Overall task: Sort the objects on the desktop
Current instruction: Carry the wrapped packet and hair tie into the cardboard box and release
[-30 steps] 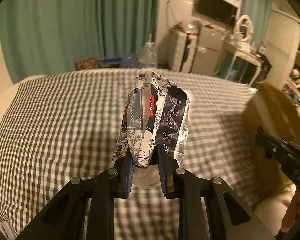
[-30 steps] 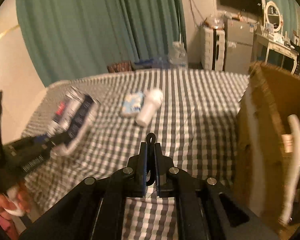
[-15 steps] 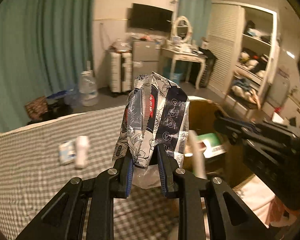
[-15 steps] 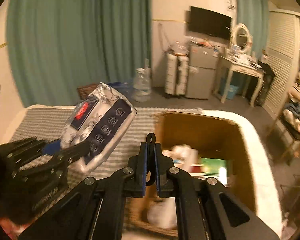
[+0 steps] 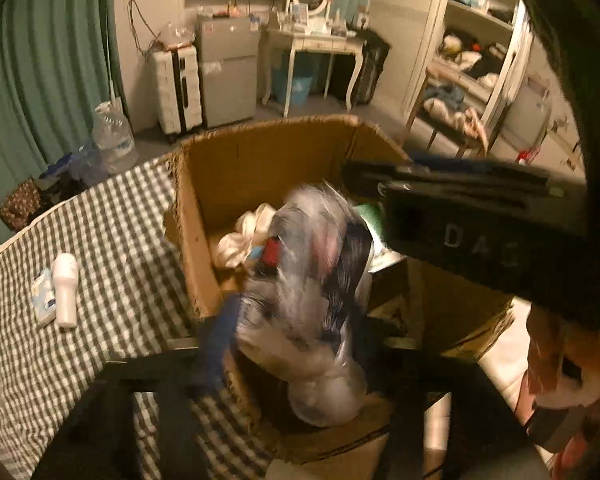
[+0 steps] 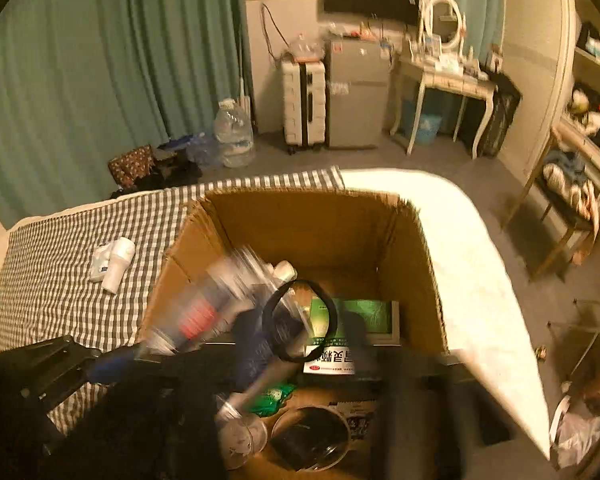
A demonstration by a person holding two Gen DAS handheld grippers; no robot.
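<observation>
Checked cloth (image 5: 100, 248) at nine o'clock carries a white roll-on bottle (image 5: 66, 290) touching a small tissue pack (image 5: 44, 298). Over the cardboard box (image 5: 260, 160), the left tool (image 5: 290, 340) is opening, its blurred foil packet (image 5: 312, 280) between the fingers. At three o'clock the right tool (image 6: 300, 336) is also opening, a black hair tie (image 6: 300, 320) loose between its fingers above the box.

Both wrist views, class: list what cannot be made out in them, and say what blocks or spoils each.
- Packet, left view: print unreadable; motion blur.
- Left gripper: opening, fingers smeared; any pad contact with the packet unclear.
- Right gripper: opening, fingers blurred; black ring between them, contact unclear.
- Box bottom: contents partly hidden by both grippers.
- Small pack by the bottle: label too small.
</observation>
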